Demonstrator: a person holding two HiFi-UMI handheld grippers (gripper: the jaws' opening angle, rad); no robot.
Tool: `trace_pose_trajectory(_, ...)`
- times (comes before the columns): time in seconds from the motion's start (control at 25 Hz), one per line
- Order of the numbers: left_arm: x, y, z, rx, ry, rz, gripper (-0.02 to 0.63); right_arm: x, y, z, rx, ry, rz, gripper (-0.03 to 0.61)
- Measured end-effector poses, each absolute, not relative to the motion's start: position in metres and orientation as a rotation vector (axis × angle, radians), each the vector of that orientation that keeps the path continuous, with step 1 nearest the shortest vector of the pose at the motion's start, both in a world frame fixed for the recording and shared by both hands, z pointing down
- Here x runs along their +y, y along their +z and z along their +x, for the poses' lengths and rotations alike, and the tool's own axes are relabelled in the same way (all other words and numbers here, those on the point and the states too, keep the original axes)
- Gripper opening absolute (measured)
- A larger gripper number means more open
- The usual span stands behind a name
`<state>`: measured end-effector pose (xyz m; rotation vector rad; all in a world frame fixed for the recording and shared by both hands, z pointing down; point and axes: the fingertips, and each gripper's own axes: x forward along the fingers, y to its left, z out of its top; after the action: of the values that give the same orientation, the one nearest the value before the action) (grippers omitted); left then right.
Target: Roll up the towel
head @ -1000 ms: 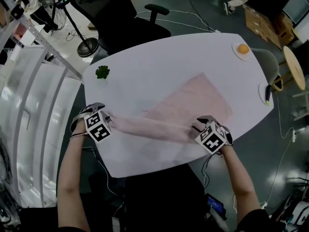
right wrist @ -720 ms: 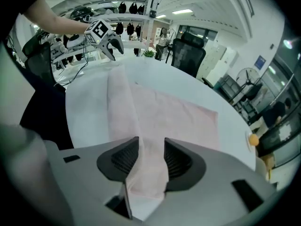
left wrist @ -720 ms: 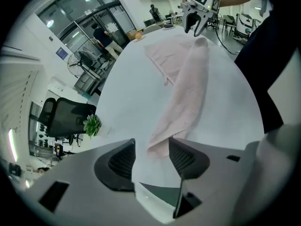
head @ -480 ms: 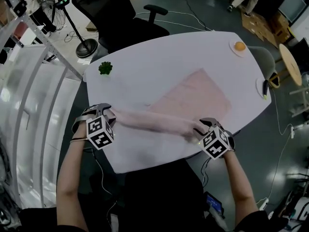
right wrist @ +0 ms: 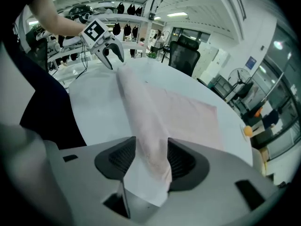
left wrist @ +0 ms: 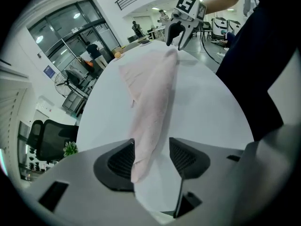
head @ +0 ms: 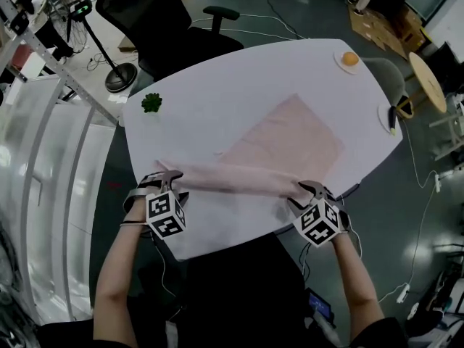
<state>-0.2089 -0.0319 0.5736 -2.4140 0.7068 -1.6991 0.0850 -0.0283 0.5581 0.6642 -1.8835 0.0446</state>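
A pale pink towel (head: 290,140) lies flat on the white table (head: 217,78). Its near edge (head: 232,180) is bunched into a long loose roll running left to right. My left gripper (head: 168,176) is at the roll's left end. In the left gripper view the towel tip (left wrist: 141,159) rests against one pad (left wrist: 120,161), with a gap to the other, so this gripper (left wrist: 151,154) is open. My right gripper (head: 308,189) is at the right end. Its jaws are opening, with the thick fold (right wrist: 150,149) still filling the space between the pads of this gripper (right wrist: 151,157).
A small green plant (head: 151,103) stands at the table's far left. An orange on a plate (head: 349,59) sits at the far right corner, and a small dish (head: 391,114) at the right edge. A black office chair (head: 159,20) is behind the table. The near table edge lies just under both grippers.
Both grippers have drawn back toward the near table edge, the left one also shifting right. The bunched towel edge has come along with them.
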Motion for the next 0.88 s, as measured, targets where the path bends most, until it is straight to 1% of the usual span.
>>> trace_pose_trajectory(0.32, -0.026, 0.600, -0.183, 0.575, -1.735, -2.397, 0.256, -0.010, 0.593, 0.094, -1.832, 0.027, 0.584, 0.225)
trace_pose_trajectory(0.56, -0.032, 0.614, -0.182, 0.525, -1.802, -2.357, 0.239, -0.010, 0.615, 0.104, -1.785, 0.014, 0.529, 0.222)
trace_pose_trajectory(0.68, -0.033, 0.614, -0.183, 0.515, -1.812, -2.397, 0.239, -0.010, 0.617, 0.105, -1.814, 0.069, 0.519, 0.215)
trace_pose_trajectory(0.76, -0.031, 0.615, -0.182, 0.498, -1.828, -2.437, 0.232, -0.009, 0.618, 0.106, -1.836, 0.136, 0.501, 0.199)
trace_pose_trajectory(0.84, -0.031, 0.616, -0.181, 0.479, -1.853, -2.472, 0.215, -0.006, 0.620, 0.105, -1.846, 0.183, 0.467, 0.167)
trace_pose_trajectory(0.88, -0.032, 0.615, -0.181, 0.480, -1.860, -2.479, 0.212, -0.005, 0.620, 0.105, -1.842, 0.184, 0.449, 0.164)
